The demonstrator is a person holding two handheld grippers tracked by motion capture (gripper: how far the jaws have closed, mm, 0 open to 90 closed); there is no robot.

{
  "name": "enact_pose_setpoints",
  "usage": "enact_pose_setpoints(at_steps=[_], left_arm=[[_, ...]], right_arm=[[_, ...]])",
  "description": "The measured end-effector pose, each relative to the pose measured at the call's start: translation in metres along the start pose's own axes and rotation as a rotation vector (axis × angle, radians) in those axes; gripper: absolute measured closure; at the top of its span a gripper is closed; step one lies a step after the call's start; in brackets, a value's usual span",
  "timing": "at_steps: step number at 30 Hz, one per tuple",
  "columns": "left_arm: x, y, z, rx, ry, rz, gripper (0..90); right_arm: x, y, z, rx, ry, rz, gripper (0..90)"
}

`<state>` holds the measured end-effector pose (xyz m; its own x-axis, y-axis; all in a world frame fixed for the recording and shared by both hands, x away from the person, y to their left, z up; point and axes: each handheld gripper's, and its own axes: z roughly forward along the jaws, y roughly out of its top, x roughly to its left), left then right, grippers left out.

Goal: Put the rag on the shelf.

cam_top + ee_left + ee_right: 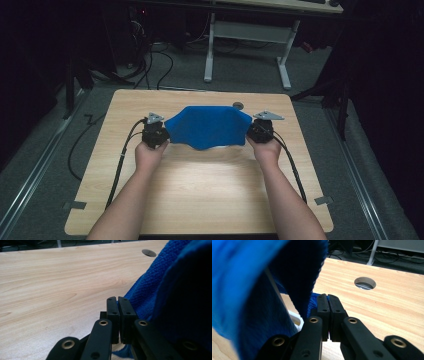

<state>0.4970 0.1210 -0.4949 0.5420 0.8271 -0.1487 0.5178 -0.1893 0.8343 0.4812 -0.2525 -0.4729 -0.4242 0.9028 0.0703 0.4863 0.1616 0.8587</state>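
A blue knitted cloth (207, 126) hangs spread between my two grippers, just above the wooden table (200, 185). My left gripper (165, 133) is shut on the cloth's left edge and my right gripper (251, 132) on its right edge. In the left gripper view the jaws (117, 298) are pressed together, with the cloth (165, 287) rising at their right. In the right gripper view the shut jaws (328, 296) pinch a bit of cloth, and the rest of the cloth (257, 290) drapes large at the left. Something white (295, 320) shows under the cloth; I cannot tell what it is.
A round cable hole (238, 105) sits near the table's far edge, just behind the cloth; the same hole (365, 283) shows beyond the right jaws. A white desk frame (285, 65) and floor cables (150, 65) lie beyond the table. Black cables trail from both grippers.
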Motion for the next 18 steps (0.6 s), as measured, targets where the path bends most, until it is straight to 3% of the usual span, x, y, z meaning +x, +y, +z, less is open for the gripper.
enact_pose_setpoints(at_steps=[18], left_arm=[[0.003,-0.013,0.007,0.046,-0.01,-0.03,87.4]], right_arm=[[-0.005,-0.015,0.001,0.035,-0.023,0.011,89.1]])
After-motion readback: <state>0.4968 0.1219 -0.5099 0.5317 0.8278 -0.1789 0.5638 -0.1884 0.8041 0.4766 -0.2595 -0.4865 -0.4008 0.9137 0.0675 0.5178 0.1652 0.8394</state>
